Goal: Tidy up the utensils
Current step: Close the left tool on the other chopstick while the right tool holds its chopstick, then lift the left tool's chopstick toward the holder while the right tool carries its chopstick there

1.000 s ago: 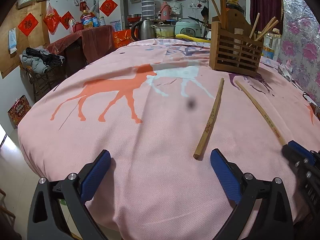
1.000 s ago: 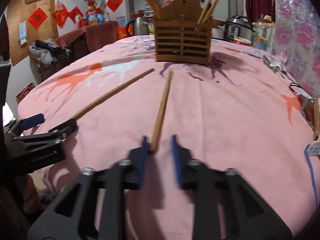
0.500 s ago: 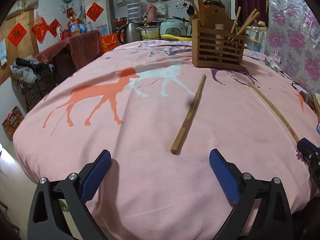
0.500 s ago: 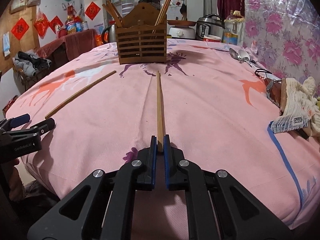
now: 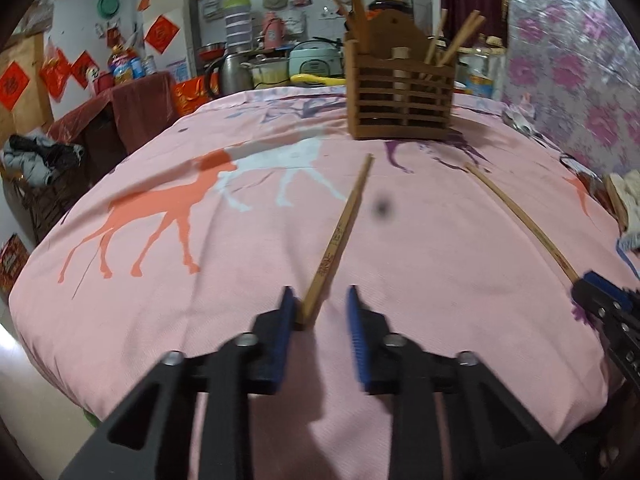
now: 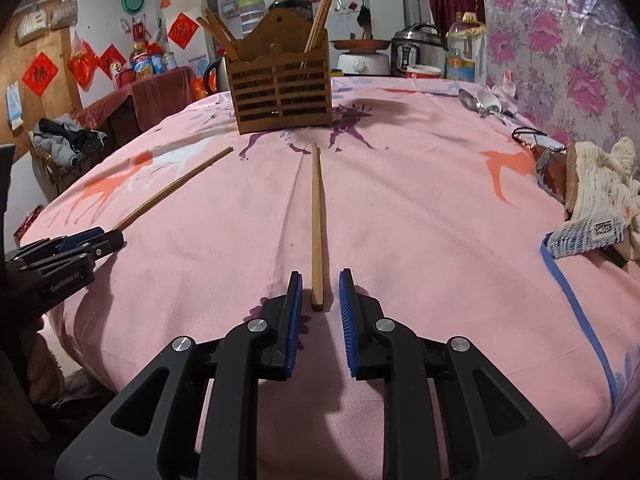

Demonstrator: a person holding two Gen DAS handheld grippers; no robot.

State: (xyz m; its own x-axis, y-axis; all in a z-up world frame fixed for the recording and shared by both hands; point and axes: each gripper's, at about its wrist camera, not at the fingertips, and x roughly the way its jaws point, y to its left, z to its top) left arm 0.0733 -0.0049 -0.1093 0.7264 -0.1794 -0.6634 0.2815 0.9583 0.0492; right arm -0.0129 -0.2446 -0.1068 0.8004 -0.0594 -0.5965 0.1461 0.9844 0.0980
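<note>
Within the last second the 2 grippers had swapped roles. The left gripper, which had been spread wide over the cloth, was closing on the near end of the left chopstick; its left pad looked to touch the stick's tip, while a gap remained on the other side, so the pinch was not yet made. The right gripper, clamped a moment before on the right chopstick, was opening, and that stick lay free on the pink tablecloth between the parted pads, touching neither.

To my eye this meant the right stick had just been let go, lined up toward the holder, while the left stick was about to be picked up; neither had reached its place yet.

The only container was the wooden slatted holder, standing upright at the far side of the table, well apart from both grippers. It held several chopsticks leaning out of its top at both sides. Its divisions could not be made out from here. Off to the right lay 2 metal spoons on the cloth.
</note>
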